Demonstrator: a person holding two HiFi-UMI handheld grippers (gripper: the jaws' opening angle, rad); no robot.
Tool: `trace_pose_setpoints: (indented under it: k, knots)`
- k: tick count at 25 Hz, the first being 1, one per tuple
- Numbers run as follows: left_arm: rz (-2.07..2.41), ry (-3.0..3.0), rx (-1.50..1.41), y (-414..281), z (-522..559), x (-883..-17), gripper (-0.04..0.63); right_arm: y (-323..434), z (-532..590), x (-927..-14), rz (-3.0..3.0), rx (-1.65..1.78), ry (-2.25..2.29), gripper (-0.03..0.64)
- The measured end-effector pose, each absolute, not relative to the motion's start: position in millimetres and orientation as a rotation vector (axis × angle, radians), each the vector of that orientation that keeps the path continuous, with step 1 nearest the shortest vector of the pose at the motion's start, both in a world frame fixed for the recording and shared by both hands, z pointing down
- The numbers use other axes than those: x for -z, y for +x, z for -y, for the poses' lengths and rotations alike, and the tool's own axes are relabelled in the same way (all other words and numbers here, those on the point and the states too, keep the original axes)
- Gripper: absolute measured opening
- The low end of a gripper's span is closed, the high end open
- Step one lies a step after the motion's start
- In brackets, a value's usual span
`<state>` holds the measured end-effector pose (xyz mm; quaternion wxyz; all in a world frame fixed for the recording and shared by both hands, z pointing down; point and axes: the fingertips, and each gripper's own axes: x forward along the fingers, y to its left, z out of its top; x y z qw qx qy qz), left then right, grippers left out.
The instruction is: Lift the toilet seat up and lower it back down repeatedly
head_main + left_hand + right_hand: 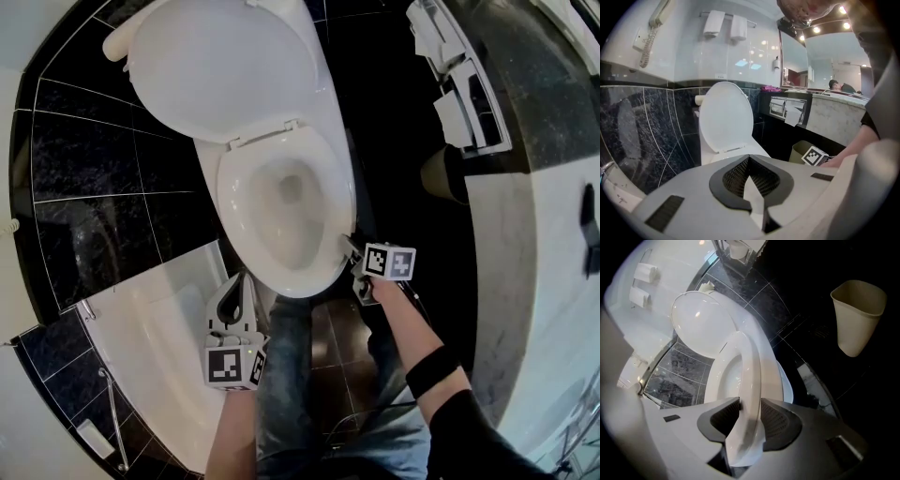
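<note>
A: Your left gripper [749, 159] sits closest, its ribbed black pads pinched together with nothing between them.

B: Just past it, the smooth white oval toilet seat [230, 202] lies low at the glossy bowl [286, 220]. The rounded lid [220, 66] is tipped up behind it.

A: And your right gripper [351, 246]?

B: You have its mesh pads clamped either side of the seat's curved front rim. A cream tapered bin [858, 315] stands well apart.
</note>
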<state>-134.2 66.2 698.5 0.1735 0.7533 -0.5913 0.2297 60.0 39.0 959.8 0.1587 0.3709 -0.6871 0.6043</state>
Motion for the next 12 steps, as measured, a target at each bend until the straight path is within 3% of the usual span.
trace_pose_setpoints:
  k: [12]
  knots:
    - [1.661, 2.12, -0.641, -140, -71, -709, -0.005, 62, -36, -946, 1.928, -1.856, 1.122, 0.126]
